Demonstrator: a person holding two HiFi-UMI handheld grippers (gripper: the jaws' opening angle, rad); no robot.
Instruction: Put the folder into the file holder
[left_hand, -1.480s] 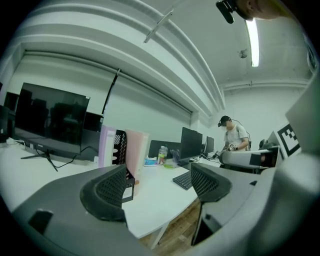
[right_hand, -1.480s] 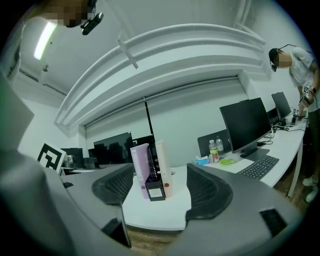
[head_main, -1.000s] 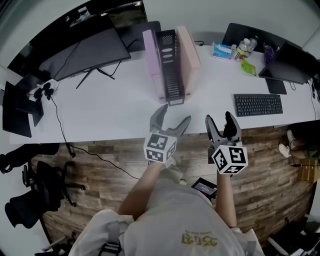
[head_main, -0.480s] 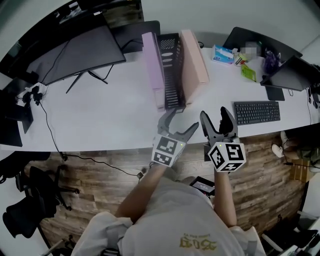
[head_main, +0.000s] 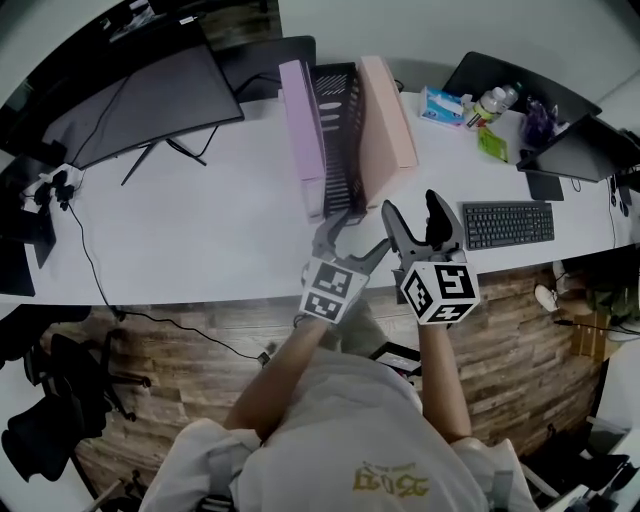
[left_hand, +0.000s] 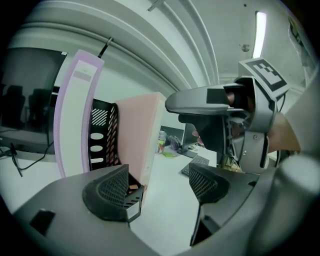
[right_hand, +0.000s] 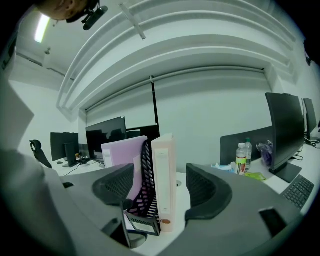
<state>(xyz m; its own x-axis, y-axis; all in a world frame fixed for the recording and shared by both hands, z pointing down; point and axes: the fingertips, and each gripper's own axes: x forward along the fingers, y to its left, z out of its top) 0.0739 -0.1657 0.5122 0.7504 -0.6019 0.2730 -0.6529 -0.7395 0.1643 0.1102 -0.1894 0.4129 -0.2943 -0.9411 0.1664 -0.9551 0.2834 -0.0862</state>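
A black mesh file holder (head_main: 340, 135) stands on the white desk (head_main: 200, 220). A lilac folder (head_main: 302, 125) stands upright against its left side and a pink folder (head_main: 382, 120) against its right. Both folders and the file holder (right_hand: 144, 195) show in the right gripper view, with the pink folder (right_hand: 164, 180) straight ahead between the jaws. My left gripper (head_main: 350, 243) is open just in front of the holder's near end. My right gripper (head_main: 412, 224) is open beside it, near the pink folder's front corner. Nothing is held by either one. The left gripper view shows the lilac folder (left_hand: 75, 125), the holder (left_hand: 102, 137) and the pink folder (left_hand: 139, 135).
A large dark monitor (head_main: 150, 100) stands at the desk's back left with cables trailing. A black keyboard (head_main: 510, 222) lies at the right, with a tissue pack (head_main: 440, 104), a bottle (head_main: 488, 102) and a laptop (head_main: 575, 150) behind it. Office chairs (head_main: 60, 400) stand on the wood floor at left.
Both grippers have moved forward over the desk edge toward the file holder. The right gripper has shifted left, closer to the pink folder.
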